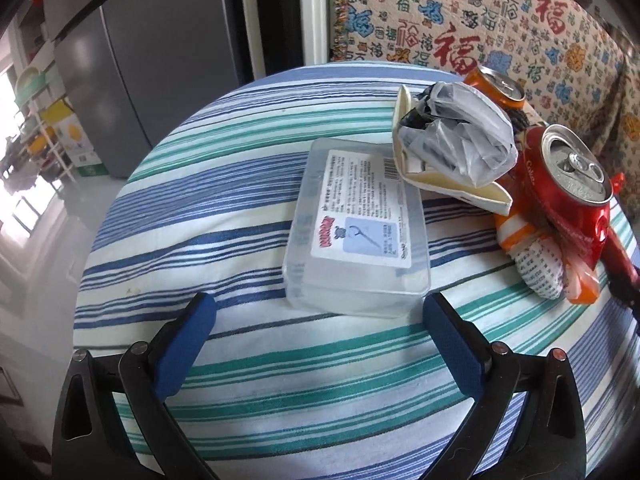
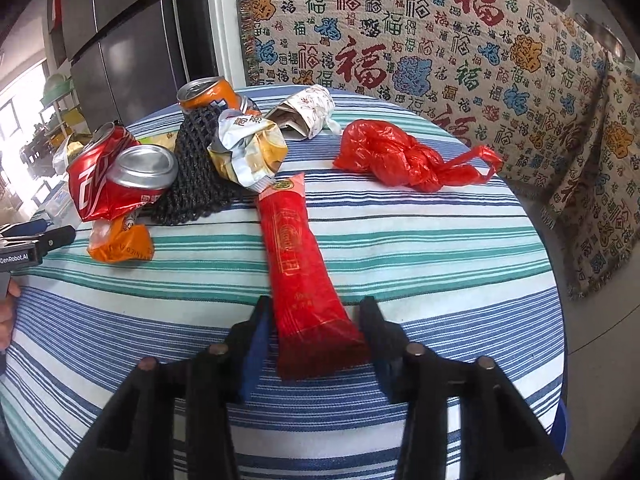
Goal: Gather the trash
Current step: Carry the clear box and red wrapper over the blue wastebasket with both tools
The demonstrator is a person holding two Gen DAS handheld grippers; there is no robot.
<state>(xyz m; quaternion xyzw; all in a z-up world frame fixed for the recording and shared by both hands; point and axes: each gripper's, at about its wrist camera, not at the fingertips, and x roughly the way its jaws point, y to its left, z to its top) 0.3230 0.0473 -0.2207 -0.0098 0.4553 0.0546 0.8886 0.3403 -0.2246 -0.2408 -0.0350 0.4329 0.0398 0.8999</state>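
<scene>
Here the striped worktop [image 2: 440, 248] carried the trash pile; the red wrapper [image 2: 298, 264] lay lengthwise, pointing away from the right gripper [image 2: 316, 320], its near end between the half-open jaws, pads apparently not yet pressing. The left gripper [image 1: 320, 316] sat wide open and empty, a clear plastic box [image 1: 356, 228] just ahead of its tips.
</scene>
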